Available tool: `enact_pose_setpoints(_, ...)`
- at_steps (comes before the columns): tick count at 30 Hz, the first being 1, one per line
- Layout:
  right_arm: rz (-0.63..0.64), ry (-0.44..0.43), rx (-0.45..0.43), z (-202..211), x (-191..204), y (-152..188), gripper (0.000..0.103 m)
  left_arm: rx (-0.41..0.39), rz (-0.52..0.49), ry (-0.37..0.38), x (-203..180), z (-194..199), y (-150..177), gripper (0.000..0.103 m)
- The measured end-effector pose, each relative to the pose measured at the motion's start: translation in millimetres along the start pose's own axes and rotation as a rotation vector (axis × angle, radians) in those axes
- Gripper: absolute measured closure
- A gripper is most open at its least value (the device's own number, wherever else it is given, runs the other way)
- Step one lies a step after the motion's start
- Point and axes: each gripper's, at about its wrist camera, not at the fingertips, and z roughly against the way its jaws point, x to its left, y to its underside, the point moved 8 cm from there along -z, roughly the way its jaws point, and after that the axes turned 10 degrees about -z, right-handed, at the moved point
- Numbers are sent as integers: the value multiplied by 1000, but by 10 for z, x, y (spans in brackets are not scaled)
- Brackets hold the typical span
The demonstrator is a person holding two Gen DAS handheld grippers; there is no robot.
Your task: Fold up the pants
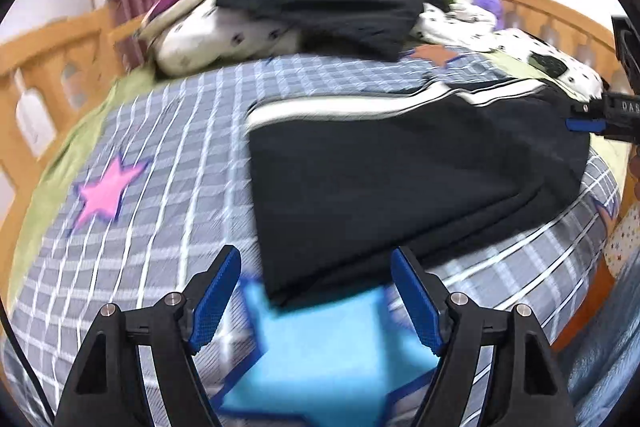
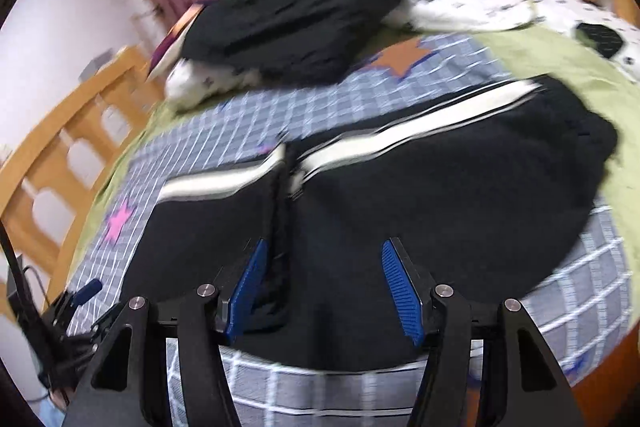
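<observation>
left gripper [image 1: 316, 291]: jaws spread wide, holding nothing, poised over the near corner of the pants where a blue star patch [image 1: 320, 343] shows on the plaid bedspread [image 1: 160, 131].
right gripper [image 2: 324, 287]: jaws wide, empty, low over the near edge of the pants.
pants [image 2: 420, 195]: black with a white side stripe [image 2: 400, 131], lying flat on the bedspread, already doubled over, a seam line running up the middle.
beyond the pants: a heap of dark clothes [image 1: 320, 7] and a spotted white quilt [image 1: 520, 43].
step: judged mid-fold, between grasps.
next: close each claw on a near corner of the pants, pinching all layers, then carry it across.
</observation>
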Motion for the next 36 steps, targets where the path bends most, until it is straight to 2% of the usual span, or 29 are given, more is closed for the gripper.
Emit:
enact_pose_setpoints(5, 38, -6, 109, -363, 307, 245, 49, 39, 109, 59, 222, -143, 198, 27)
enact_pose_setpoints(10, 75, 26, 117, -534, 438, 378, 49, 64, 61, 50, 224, -278, 251, 27)
enact_pose_setpoints(15, 64, 42, 149, -714, 398, 473, 49, 81, 12, 45, 78, -418, 192, 27)
enact_pose_setpoints(17, 53, 44, 163, -786, 384, 508, 50, 53, 19, 15, 50, -442, 111, 27)
enact_pose_setpoints(21, 47, 46, 155, -828, 401, 490, 50, -64, 84, 65, 60, -298, -74, 27)
enact_pose_setpoints(22, 41, 42, 154, -825, 405, 481, 50, -56, 78, 48, 70, -327, -58, 25)
enact_pose_setpoints(24, 31, 37, 155, -828, 404, 468, 50, 39, 51, -39, 116, -508, 89, 25)
enact_pose_setpoints(25, 29, 37, 156, -835, 401, 466, 50, 64, 63, -28, 127, -561, 155, 25)
enact_pose_setpoints(27, 30, 41, 160, -847, 406, 474, 50, 52, 160, 38, 191, -519, 198, 26)
enact_pose_setpoints(29, 33, 45, 157, -850, 421, 463, 50, 47, 206, 75, 223, -505, 167, 27)
enact_pose_setpoints(32, 29, 48, 156, -865, 424, 463, 50, 59, 205, 26, 235, -593, 95, 27)
enact_pose_setpoints(33, 26, 50, 156, -880, 423, 459, 50, 56, 198, 13, 233, -583, 95, 31)
enact_pose_setpoints(34, 26, 51, 155, -889, 421, 451, 50, 48, 193, 8, 242, -552, 102, 42)
enact_pose_setpoints(36, 20, 52, 146, -878, 412, 419, 52, 8, 176, -4, 323, -379, 128, 47)
